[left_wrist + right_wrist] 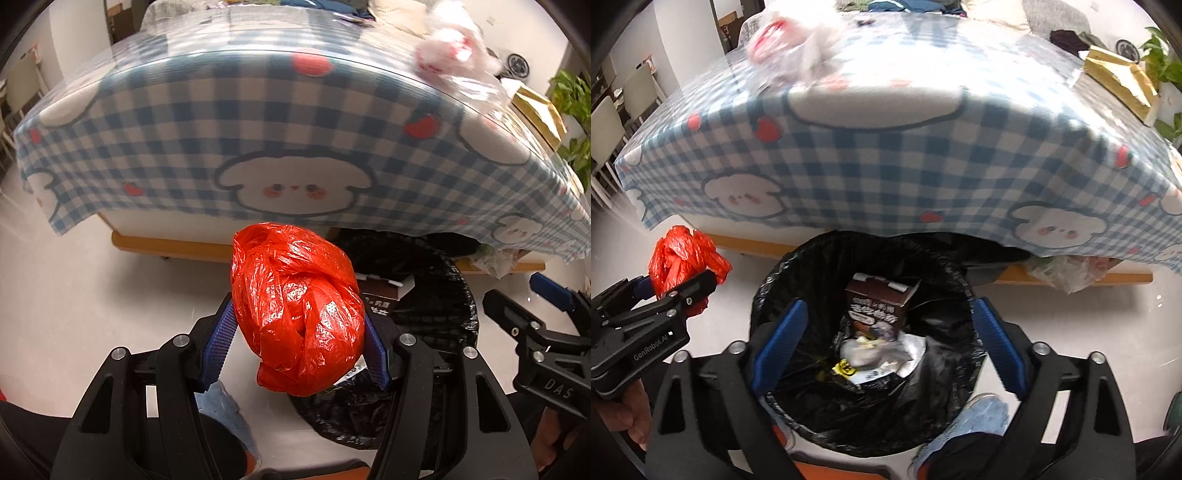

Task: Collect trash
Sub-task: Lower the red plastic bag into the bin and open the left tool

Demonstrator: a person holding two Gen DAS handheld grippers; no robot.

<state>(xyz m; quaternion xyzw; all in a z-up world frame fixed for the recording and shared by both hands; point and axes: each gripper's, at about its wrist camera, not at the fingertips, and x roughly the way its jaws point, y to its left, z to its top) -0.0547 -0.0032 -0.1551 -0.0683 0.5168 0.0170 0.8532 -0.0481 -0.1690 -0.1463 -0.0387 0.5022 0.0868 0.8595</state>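
A crumpled red plastic bag point(299, 314) is clamped between the blue pads of the left gripper point(301, 339), which is closed partway around the bundle so that the plastic is squeezed on both sides. The bag is held in the air beside the bin point(864, 343) rather than over its mouth, apparently so that it can be dropped in once the opening is free. The bin stands on the floor below the near edge of the tabletop point(886, 155) and is lined with a black bag; a brown carton point(877, 308) and crumpled wrappers point(875, 354) already lie inside.

The right gripper point(886, 343) is poised directly above the bin's mouth with its jaws spread wide and nothing between them, which fits a piece of trash having been let go there.

Both grippers are pointed steeply downward, side by side, the left one just outside the bin's rim.

On the tabletop, near its far left corner in the right wrist view, a clear bag with white and red contents point(790, 48) is seen blurred; it is judged to be trash not yet collected. A gold packet point(1119, 77) lies by the right edge.
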